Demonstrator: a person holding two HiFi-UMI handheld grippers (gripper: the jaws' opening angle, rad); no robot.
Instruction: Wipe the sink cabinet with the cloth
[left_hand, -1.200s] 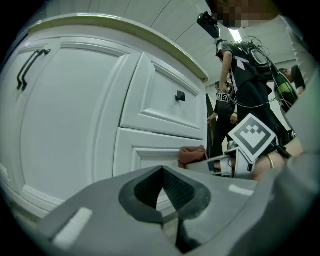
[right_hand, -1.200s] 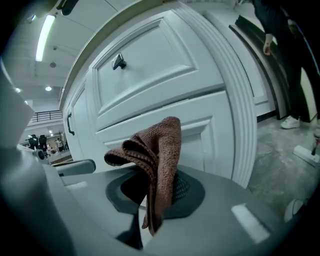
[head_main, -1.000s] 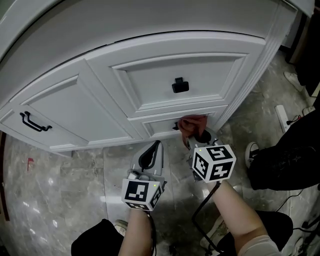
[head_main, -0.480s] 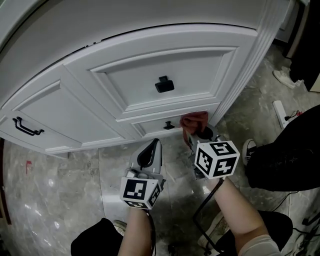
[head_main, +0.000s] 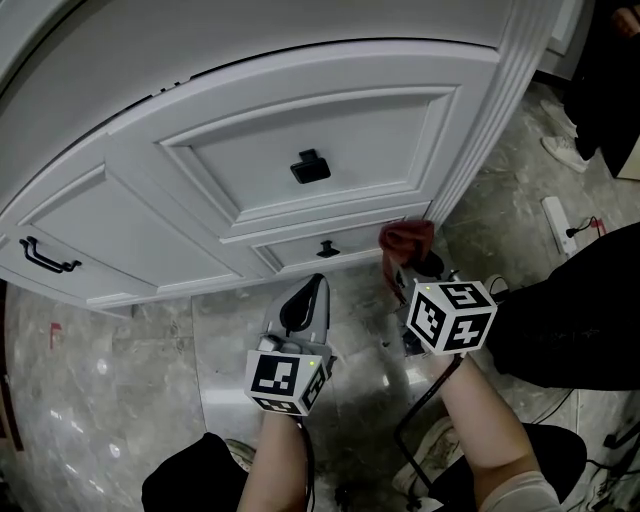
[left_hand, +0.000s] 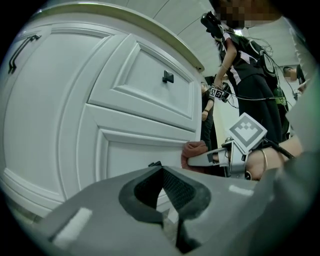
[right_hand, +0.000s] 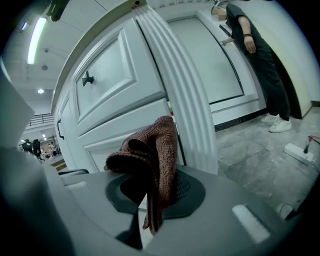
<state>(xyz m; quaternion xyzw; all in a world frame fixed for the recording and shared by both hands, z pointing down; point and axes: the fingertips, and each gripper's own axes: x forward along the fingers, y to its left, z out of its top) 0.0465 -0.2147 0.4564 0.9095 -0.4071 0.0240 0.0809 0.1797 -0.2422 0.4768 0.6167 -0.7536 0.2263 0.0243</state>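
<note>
The white sink cabinet (head_main: 300, 120) curves across the head view, with a black knob (head_main: 310, 166) on its big drawer and a smaller knob (head_main: 327, 248) on the low drawer. My right gripper (head_main: 407, 262) is shut on a red-brown cloth (head_main: 405, 238), which rests against the low drawer's right end beside the fluted corner post (head_main: 470, 150). In the right gripper view the cloth (right_hand: 155, 150) bunches between the shut jaws of my right gripper (right_hand: 150, 192), right next to the post (right_hand: 185, 100). My left gripper (head_main: 312, 283) hovers over the floor, shut and holding nothing.
A black bar handle (head_main: 45, 255) sits on the cabinet's left door. At the right, a person in black (head_main: 570, 320) stands close by, with a white power strip (head_main: 556, 226) and cables on the marble floor (head_main: 120, 350). Another person (right_hand: 255, 50) stands by a white door.
My right gripper has slid the cloth rightward along the low drawer to the corner post. The left gripper has hardly moved.
</note>
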